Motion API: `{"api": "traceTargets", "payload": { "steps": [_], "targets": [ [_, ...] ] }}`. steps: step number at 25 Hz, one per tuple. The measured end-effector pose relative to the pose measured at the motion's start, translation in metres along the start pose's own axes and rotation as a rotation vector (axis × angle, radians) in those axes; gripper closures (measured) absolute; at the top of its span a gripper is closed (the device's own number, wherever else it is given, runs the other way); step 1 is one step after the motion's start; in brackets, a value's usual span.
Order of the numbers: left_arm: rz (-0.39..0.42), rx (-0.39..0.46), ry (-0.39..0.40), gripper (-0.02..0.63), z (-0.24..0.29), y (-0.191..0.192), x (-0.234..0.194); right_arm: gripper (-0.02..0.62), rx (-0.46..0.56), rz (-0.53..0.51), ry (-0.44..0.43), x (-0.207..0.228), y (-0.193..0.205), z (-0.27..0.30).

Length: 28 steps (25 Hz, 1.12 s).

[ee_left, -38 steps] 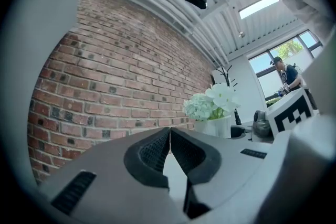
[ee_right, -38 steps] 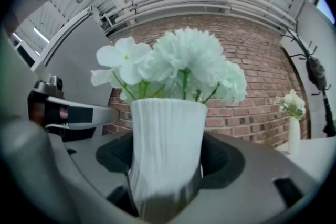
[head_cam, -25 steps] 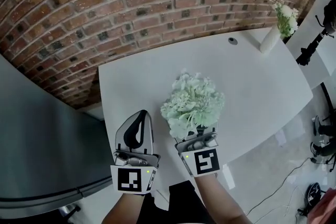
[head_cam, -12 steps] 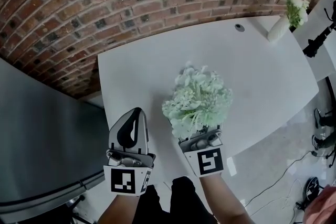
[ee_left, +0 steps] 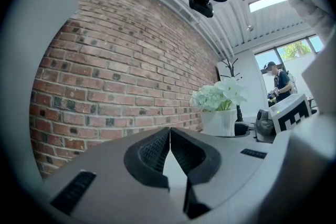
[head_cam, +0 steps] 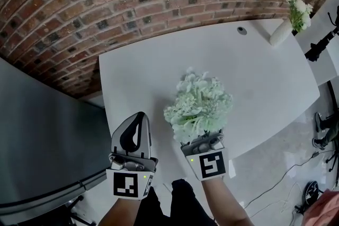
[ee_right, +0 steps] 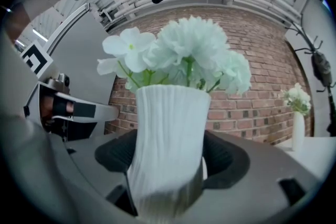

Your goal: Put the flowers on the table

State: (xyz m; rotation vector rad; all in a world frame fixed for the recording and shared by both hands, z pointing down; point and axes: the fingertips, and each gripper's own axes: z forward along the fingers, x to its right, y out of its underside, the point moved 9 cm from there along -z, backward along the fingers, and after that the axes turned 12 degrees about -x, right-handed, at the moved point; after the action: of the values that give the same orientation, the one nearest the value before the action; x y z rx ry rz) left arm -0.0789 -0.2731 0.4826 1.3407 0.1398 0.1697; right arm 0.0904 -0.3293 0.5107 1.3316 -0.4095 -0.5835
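Observation:
A bunch of pale green-white flowers (head_cam: 198, 106) stands in a white ribbed vase (ee_right: 168, 149). My right gripper (head_cam: 201, 134) is shut on the vase's lower body and holds it upright over the near part of the white table (head_cam: 259, 77). The blooms (ee_right: 184, 55) hide the vase in the head view. I cannot tell whether its base touches the tabletop. My left gripper (head_cam: 139, 116) is beside it on the left, shut (ee_left: 170, 131) on nothing. The left gripper view shows the vase (ee_left: 219, 122) to its right.
A second slim white vase with flowers (head_cam: 288, 21) stands at the table's far right corner, also seen in the right gripper view (ee_right: 298, 131). A round cable hole (head_cam: 241, 30) lies near it. Brick wall (head_cam: 132, 2) behind, grey panel (head_cam: 42, 156) left, black stand (head_cam: 320, 45) right.
The head view has shifted, so the far vase sits nearer the top right corner. Both grippers have stayed side by side, and the right one has kept its hold on the vase.

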Motion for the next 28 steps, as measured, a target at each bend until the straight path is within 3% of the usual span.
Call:
{"api": "traceTargets", "payload": {
  "steps": [28],
  "targets": [
    [-0.006, 0.010, 0.009, 0.597, -0.003, -0.013, 0.017, 0.229, -0.049, 0.004, -0.011, 0.001, -0.013, -0.026]
  ]
}}
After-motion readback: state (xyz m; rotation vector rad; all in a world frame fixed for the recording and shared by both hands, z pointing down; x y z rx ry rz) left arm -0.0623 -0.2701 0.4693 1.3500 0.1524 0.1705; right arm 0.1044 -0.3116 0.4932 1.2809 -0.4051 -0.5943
